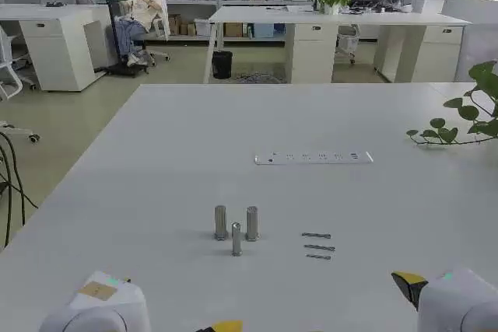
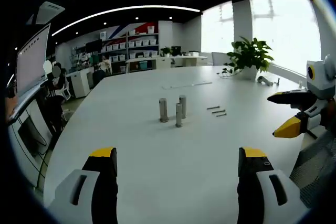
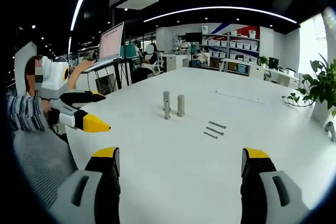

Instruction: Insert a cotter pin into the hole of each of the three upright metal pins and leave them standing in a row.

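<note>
While both sit low at the counter's (image 2: 157, 182) near edge, the left gripper (image 2: 178, 153) and right gripper (image 3: 180, 153) have jaws spread wide, nothing held. Ahead of the left gripper and well apart from it, three metal pins (image 2: 178, 115) stand upright in a tight triangle, not a row: two side by side at the back, one in front, nearer the grippers. Near their right, ahead of the right gripper, three cotter pins (image 3: 214, 130) lie flat and parallel, apart from the metal pins. Beyond them a white power strip (image 1: 313, 159) lies across the counter. Farther right is a plant (image 1: 447, 134) with trailing stems.
</note>
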Demonstrator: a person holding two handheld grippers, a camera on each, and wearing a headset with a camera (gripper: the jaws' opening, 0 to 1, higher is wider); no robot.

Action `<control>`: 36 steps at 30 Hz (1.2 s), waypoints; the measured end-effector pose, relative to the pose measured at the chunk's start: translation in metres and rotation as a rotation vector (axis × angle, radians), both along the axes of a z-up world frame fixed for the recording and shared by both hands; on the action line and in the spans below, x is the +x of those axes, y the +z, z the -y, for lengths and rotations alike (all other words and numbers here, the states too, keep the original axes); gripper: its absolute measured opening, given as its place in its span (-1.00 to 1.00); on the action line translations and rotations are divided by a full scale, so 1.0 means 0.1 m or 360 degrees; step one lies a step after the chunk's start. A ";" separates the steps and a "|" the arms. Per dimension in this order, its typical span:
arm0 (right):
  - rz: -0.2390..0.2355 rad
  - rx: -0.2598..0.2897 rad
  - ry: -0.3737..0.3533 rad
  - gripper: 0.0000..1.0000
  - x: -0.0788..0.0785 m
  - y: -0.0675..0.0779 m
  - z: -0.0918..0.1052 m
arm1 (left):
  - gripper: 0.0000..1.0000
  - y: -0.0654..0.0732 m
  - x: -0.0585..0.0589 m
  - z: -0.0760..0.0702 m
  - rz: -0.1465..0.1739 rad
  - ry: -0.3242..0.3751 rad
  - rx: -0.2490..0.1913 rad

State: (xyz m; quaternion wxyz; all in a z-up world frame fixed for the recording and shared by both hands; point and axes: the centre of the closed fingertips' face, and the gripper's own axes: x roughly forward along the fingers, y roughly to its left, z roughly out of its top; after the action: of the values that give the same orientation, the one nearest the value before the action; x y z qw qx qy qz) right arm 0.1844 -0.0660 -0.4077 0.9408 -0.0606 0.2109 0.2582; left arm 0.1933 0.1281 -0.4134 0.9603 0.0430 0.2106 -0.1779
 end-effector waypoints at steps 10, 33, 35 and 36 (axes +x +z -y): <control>-0.0001 0.0001 -0.0001 0.89 0.00 0.01 0.00 | 0.89 0.01 -0.01 0.00 0.0003 -0.0001 0.0004; -0.0010 0.0007 0.0008 0.87 -0.01 0.00 -0.01 | 0.86 0.01 -0.01 -0.01 -0.0001 0.0001 0.0010; -0.0007 0.0011 0.0009 0.86 0.00 0.01 -0.01 | 0.86 0.00 -0.01 -0.01 -0.0003 0.0005 0.0014; -0.0008 0.0012 0.0009 0.86 0.00 0.01 -0.01 | 0.85 0.00 -0.01 -0.02 -0.0004 0.0007 0.0013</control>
State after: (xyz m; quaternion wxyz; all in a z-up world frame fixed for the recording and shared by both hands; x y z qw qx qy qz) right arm 0.1841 -0.0647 -0.4071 0.9398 -0.0570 0.2123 0.2618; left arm 0.1927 0.1297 -0.4134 0.9601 0.0464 0.2128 -0.1751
